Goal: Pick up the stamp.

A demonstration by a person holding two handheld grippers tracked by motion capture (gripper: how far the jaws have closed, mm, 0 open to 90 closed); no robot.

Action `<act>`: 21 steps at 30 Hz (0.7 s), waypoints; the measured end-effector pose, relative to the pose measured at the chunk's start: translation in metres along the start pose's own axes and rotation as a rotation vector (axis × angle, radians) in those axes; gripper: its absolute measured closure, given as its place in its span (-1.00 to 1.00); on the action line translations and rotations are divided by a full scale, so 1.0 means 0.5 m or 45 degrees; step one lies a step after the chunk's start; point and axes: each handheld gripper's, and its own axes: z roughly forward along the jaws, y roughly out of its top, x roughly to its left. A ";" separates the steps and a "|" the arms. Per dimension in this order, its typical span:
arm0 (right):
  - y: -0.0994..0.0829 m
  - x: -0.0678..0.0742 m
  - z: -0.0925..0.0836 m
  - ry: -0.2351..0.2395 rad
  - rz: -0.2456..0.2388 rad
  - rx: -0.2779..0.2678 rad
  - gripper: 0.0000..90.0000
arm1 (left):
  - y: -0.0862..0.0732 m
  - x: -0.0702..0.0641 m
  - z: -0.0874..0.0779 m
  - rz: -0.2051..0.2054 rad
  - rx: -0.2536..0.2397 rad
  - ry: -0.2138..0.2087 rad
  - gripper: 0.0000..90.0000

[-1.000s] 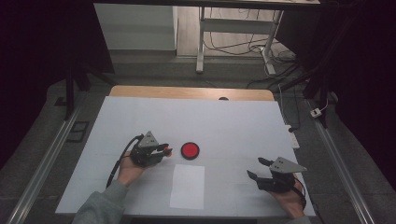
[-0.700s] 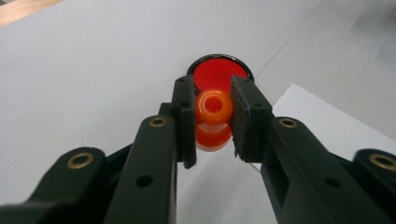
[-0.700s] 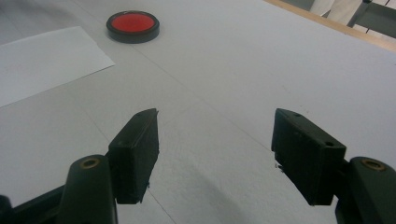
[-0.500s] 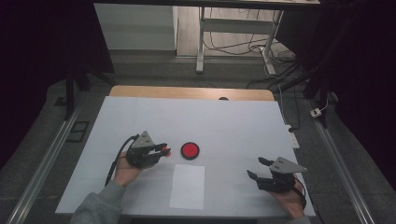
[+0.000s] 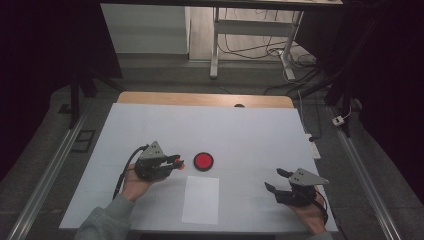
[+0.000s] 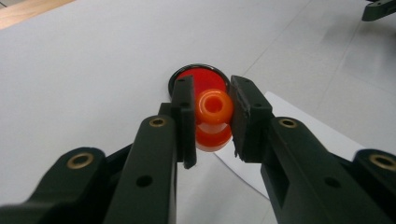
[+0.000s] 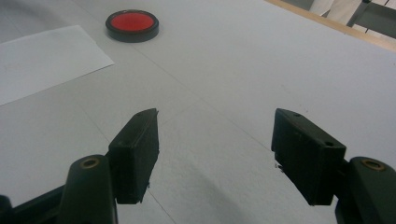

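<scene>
Left gripper (image 6: 209, 122) clamped on the orange stamp (image 6: 213, 121); it has backed off from the red ink pad (image 5: 203, 161), which now sits just at its 3 o'clock. Probably inked; the paper (image 5: 200, 199) at 5 o'clock next. Right gripper (image 7: 215, 156) wide open, empty.

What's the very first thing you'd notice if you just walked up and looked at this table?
The bright orange ring-shaped piece jumps out: the left gripper is shut on it, just short of the red disc with a black rim near the middle of the white table. A white sheet of paper lies in front of the disc, and the right gripper rests open and empty near the table's right front corner.
</scene>
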 end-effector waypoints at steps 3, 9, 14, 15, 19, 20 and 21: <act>0.000 0.000 0.000 0.001 0.002 0.000 -0.30 | 0.002 -0.004 0.000 0.001 -0.004 -0.014 0.61; 0.000 0.000 0.001 0.003 -0.001 0.000 -0.30 | 0.007 -0.014 0.001 0.000 -0.013 -0.041 0.61; 0.000 0.000 0.001 0.002 -0.002 0.003 -0.30 | 0.011 -0.023 0.003 0.003 -0.016 -0.067 0.61; 0.000 0.000 0.001 0.002 -0.002 0.003 -0.30 | 0.011 -0.025 0.003 0.007 -0.015 -0.072 0.61; -0.001 0.001 0.002 0.005 -0.001 0.002 -0.30 | 0.015 -0.033 0.006 0.009 -0.018 -0.098 0.61; -0.001 0.001 0.002 0.005 0.000 0.003 -0.30 | 0.016 -0.036 0.006 0.012 -0.018 -0.101 0.61; -0.001 0.001 0.002 0.005 0.001 0.003 -0.30 | 0.017 -0.039 0.007 0.016 -0.019 -0.107 0.61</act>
